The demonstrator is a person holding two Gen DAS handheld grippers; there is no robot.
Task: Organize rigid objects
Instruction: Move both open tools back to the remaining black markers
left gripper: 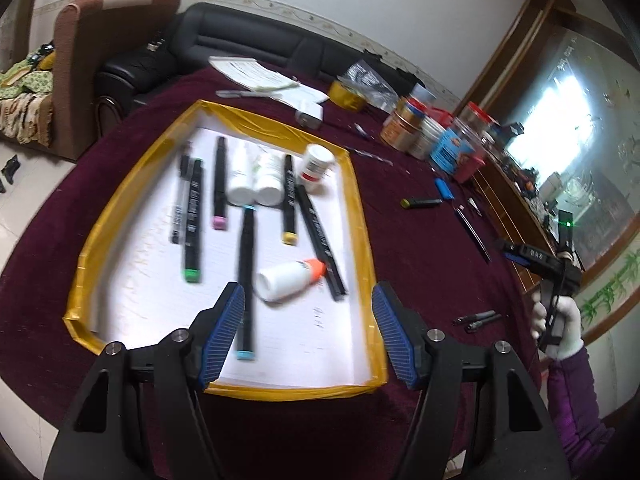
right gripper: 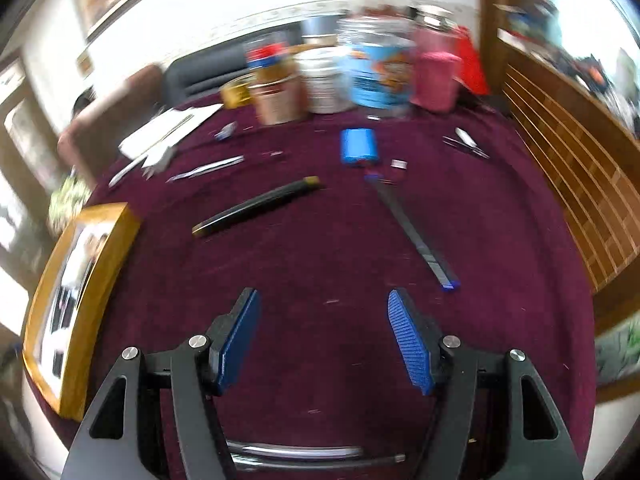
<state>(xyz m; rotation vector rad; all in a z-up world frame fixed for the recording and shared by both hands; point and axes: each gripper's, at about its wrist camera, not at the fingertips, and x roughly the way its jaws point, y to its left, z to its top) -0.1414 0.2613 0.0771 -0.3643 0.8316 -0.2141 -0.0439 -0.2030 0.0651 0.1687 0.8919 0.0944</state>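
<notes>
Our left tool [left gripper: 308, 320] and right tool [right gripper: 324, 332] both spread, empty. Markers lie in taped tray [left gripper: 356, 184]; black marker [right gripper: 256, 206] on tabletop [right gripper: 320, 248]. Risk: blurred approach, we nudge it rolling away.

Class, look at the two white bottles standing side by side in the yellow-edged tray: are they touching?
Touching. In the left wrist view the two white bottles sit pressed together, with no tray paper visible between them.

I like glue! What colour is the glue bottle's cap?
Orange cap, clearest in the left wrist view.
</notes>
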